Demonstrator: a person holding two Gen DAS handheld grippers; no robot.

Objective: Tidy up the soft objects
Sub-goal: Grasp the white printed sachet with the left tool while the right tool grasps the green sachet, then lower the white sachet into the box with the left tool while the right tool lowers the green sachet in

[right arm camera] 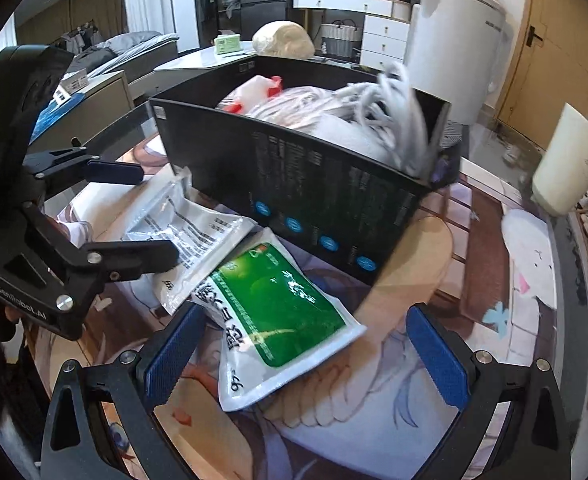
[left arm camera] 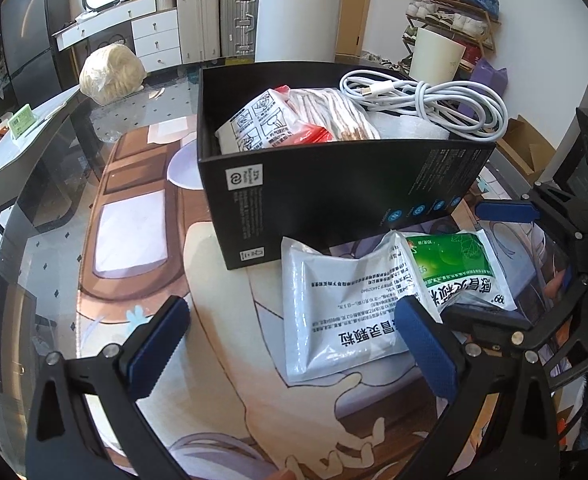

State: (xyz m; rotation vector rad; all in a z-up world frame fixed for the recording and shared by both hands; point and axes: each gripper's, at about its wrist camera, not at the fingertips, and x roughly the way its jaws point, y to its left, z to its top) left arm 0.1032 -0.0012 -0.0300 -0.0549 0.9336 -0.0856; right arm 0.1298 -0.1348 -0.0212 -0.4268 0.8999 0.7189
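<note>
Left hand-held gripper [left arm camera: 290,344]: my two blue pads sit wide apart, low over the worktop; nothing is between them; the right pad [left arm camera: 426,344] is just over the edge of the white packet, and I cannot tell if it touches
Right hand-held gripper [right arm camera: 308,352]: I see it wide open too; the green packet lies partly between its blue pads [right arm camera: 174,356], but they do not pinch it
White packet [left arm camera: 342,300]: a flat, soft pouch with black print; it lies on the worktop just in front of the black box, with one corner leaning up on the box wall
Green packet [right arm camera: 282,304]: a soft pouch with a green label; it lies on the worktop beside the white packet and partly on top of it; its far end sits close to the box
Black box [left arm camera: 334,184]: open on top, standing on the worktop behind both packets
Inside the box: a coiled white cable [left arm camera: 426,100] lies on top at the right; a packet with red and white print [left arm camera: 270,120] sits at the left; a striped cloth bundle [left arm camera: 334,112] is in the middle; white foam [left arm camera: 406,126] is under the cable
Worktop [left arm camera: 142,240]: glass, with a cartoon picture under it
Far off: a big white round tank [left arm camera: 298,12], two suitcases [left arm camera: 218,16], a shoe rack [left arm camera: 450,12] and a lumpy bag [left arm camera: 112,72] stand well behind the box
</note>
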